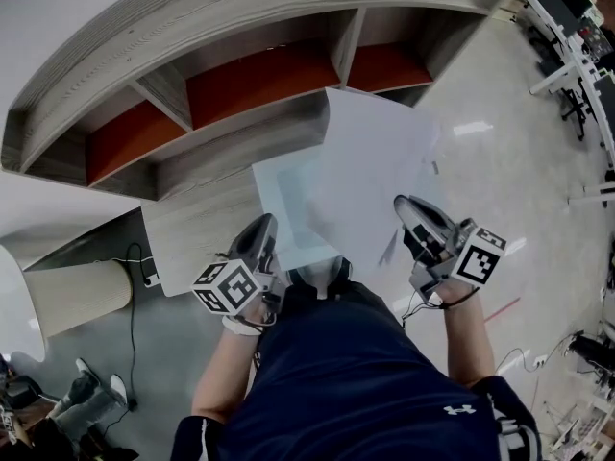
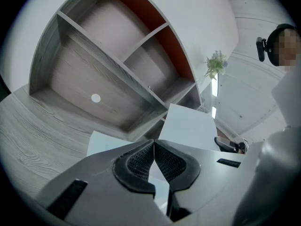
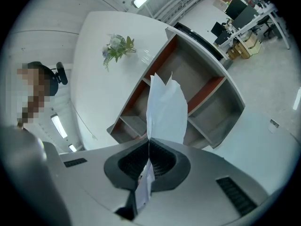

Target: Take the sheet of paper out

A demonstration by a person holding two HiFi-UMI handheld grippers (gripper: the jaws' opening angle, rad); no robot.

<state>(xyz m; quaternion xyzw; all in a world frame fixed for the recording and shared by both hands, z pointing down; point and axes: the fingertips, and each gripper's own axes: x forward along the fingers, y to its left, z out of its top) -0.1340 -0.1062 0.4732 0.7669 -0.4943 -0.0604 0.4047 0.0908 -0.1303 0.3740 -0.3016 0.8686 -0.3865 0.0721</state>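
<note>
Paper (image 1: 375,152) pinched by its near edge in right gripper (image 3: 149,142), jaws fully closed on it; sheet fans toward 11 o'clock, over shelf (image 1: 240,84); left gripper (image 2: 154,142) clamped tight on clear sleeve (image 1: 283,195) at 12, likely anchoring it so paper slides free.
</note>
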